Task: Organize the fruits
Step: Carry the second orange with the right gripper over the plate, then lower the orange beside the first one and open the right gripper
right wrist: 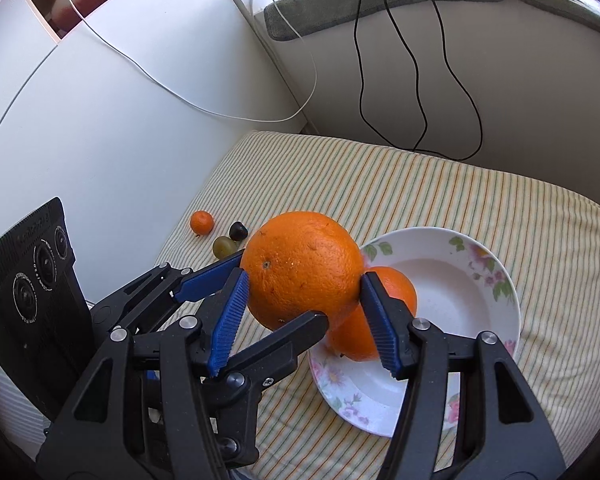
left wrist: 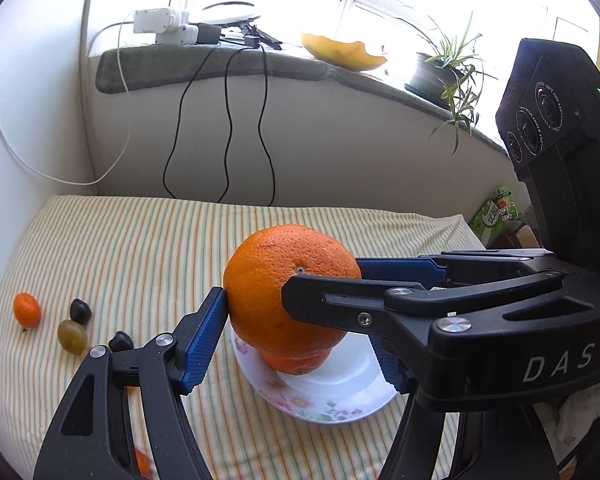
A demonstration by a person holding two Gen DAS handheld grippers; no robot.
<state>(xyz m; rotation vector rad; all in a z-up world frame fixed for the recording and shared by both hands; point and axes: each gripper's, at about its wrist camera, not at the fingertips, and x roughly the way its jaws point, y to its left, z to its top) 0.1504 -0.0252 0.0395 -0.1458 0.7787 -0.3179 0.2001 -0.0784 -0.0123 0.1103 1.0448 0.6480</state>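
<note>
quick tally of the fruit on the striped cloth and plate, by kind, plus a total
Large oranges: 2, one held by both grippers, one on the plate
Small orange fruit: 1
Dark grapes: 2
Green grape: 1
Total: 6

Striped cloth (left wrist: pixel 132 240), potted plant (left wrist: pixel 444 68) on sill, blk cables (left wrist: pixel 228 120) hanging.

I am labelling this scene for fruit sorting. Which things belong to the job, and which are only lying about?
Belong to the job:
- large orange, held by both hand-held grippers
- second orange on the floral plate
- small orange fruit
- green grape
- dark grape

Just lying about:
- black cables
- potted plant
- white cable
</note>
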